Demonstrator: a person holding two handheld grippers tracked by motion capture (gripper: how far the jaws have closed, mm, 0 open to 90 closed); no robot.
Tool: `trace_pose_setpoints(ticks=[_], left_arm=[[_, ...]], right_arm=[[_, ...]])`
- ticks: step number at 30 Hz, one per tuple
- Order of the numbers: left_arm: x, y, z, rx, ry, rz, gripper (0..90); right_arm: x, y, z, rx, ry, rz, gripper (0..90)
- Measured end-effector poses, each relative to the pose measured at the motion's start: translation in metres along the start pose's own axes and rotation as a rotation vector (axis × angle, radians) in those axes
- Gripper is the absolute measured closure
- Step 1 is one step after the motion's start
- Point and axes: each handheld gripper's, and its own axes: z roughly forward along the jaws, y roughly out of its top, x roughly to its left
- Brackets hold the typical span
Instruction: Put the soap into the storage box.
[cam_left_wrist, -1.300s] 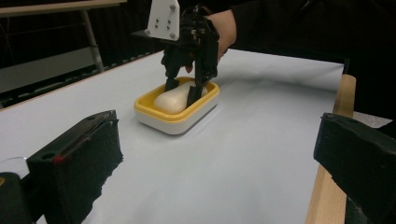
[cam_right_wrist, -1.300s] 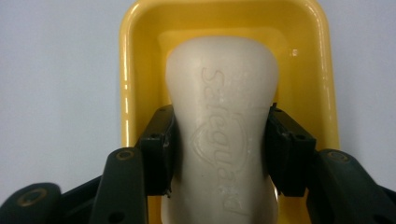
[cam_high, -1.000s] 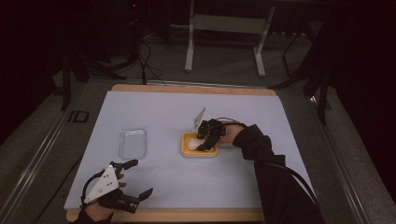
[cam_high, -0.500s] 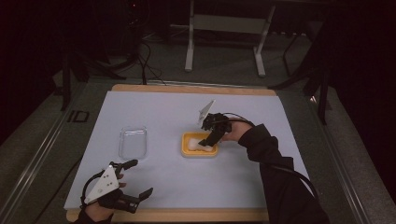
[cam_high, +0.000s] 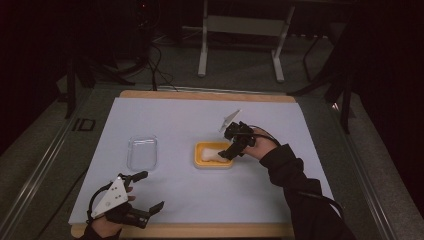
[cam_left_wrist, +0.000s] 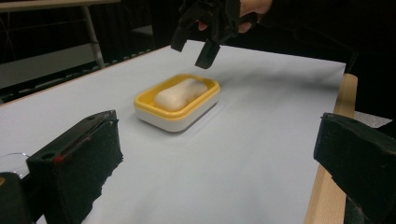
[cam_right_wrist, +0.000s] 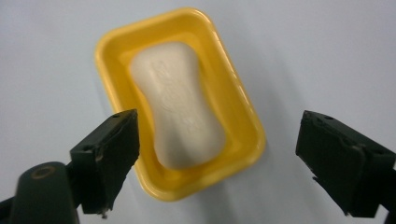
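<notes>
From up high we see our right gripper (cam_high: 231, 150) hovering over the soap (cam_high: 212, 154) in its yellow dish (cam_high: 200, 161). In the right gripper view the jaws have just been opening, nothing between them, soap (cam_right_wrist: 180, 105) below.

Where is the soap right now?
In the high view the soap lies in the yellow dish near the middle of the table, right of the clear lid, just under the right gripper and its open jaws.
</notes>
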Motion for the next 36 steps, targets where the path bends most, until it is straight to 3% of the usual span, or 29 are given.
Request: trace_pose_setpoints(ticks=[5, 11, 17, 23, 32, 36], left_arm=[[0.0, 0.0, 0.0, 0.001, -0.001, -0.002, 1.1], [0.0, 0.0, 0.0, 0.002, 0.0, -0.001, 1.1], [0.0, 0.0, 0.0, 0.006, 0.001, -0.001, 1.1], [0.0, 0.0, 0.0, 0.009, 0.002, -0.004, 1.1], [0.0, 0.0, 0.0, 0.012, 0.005, -0.004, 1.1], [0.0, 0.0, 0.0, 0.015, 0.004, -0.004, 1.1]], right_arm=[[0.002, -0.014, -0.001, -0.015, -0.069, 0.109, 13.5], [0.005, -0.033, -0.012, -0.087, -0.125, 0.213, 13.6], [0.01, -0.052, -0.023, -0.139, -0.142, 0.323, 13.9], [0.024, -0.068, -0.031, -0.187, -0.211, 0.347, 13.6], [0.042, -0.096, -0.037, -0.21, -0.228, 0.379, 13.7], [0.05, -0.11, -0.041, -0.213, -0.233, 0.416, 13.8]])
